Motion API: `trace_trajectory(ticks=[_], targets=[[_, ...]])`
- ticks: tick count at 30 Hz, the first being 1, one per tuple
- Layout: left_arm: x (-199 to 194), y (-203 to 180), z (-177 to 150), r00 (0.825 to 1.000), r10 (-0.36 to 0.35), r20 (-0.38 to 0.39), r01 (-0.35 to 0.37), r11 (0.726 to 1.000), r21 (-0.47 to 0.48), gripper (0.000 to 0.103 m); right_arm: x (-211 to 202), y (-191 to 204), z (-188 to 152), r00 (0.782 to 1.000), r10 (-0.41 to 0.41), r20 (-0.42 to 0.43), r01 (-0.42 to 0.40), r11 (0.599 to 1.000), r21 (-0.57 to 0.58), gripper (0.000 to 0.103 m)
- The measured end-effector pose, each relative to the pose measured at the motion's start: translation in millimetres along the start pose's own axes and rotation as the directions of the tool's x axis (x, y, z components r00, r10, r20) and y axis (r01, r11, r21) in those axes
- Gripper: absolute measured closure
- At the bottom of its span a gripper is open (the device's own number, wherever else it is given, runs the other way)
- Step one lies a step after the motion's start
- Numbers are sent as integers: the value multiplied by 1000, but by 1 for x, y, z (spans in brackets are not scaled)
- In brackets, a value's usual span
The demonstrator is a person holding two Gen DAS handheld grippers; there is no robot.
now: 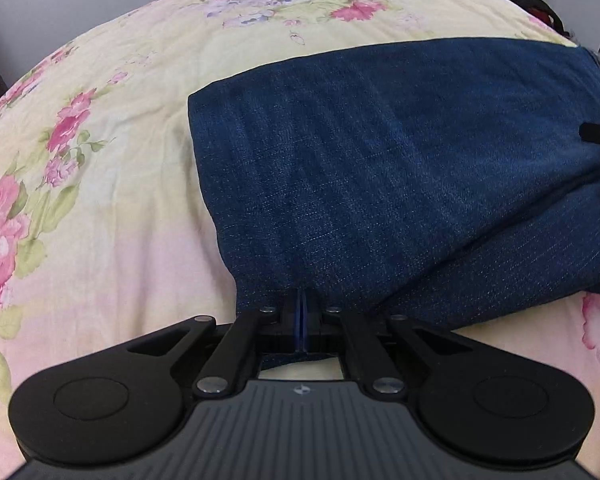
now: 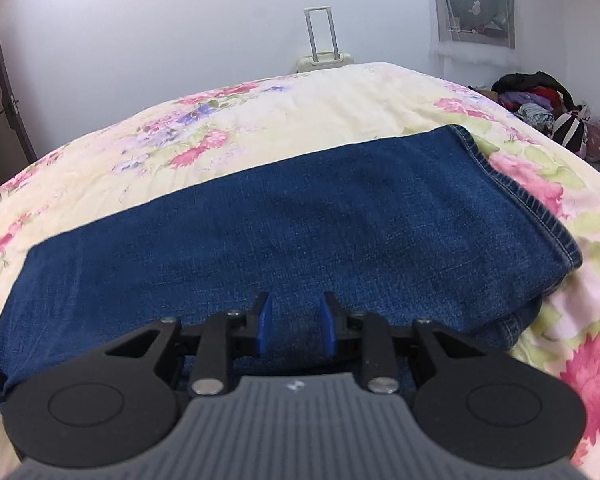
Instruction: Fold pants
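Lying folded across the floral bedspread (image 2: 340, 92), the jeans (image 2: 300, 232) are pinched at their near edge by the left gripper (image 1: 302, 316); the right gripper (image 2: 296, 320) clamps a denim fold there too.

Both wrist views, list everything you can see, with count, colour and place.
jeans: one pair, dark blue denim, folded lengthwise across the bed
bedspread: one, cream with pink and purple flowers, under the jeans
suitcase: one, cream, handle raised, behind the bed at the far wall
clothes pile: one heap, mixed colours, floor at far right
door: one, dark brown, left wall
left tongs: black, blue pads, shut on the jeans' near edge
right tongs: black, blue pads, fingers apart with denim between them
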State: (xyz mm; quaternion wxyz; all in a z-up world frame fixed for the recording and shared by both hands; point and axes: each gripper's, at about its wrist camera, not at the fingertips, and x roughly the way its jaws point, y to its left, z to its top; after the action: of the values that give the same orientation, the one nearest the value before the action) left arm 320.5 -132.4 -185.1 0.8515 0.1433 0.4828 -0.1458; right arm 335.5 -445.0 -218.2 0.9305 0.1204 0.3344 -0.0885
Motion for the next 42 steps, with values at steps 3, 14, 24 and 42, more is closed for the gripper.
trace_trajectory(ticks=[3,14,24,42], targets=[[-4,-1,2,1000,13,-14,-13,1000,-4,100,4,0,-2,1000,-1,-5,1,1000,-3,81],[-10,0,-13,996,-2,-92,1,1000,-17,101,6,0,-3,1000,-2,-16,1,1000,-9,80],[-84,-13,6,993,-100,55,98,995,30,94,-54,-72,21,993,86,75,-107,934,340,48],[-3,-78,101,964,-218,149,223,975,-20,94,-6,-226,-27,950,285,131,-270,533,802,39]])
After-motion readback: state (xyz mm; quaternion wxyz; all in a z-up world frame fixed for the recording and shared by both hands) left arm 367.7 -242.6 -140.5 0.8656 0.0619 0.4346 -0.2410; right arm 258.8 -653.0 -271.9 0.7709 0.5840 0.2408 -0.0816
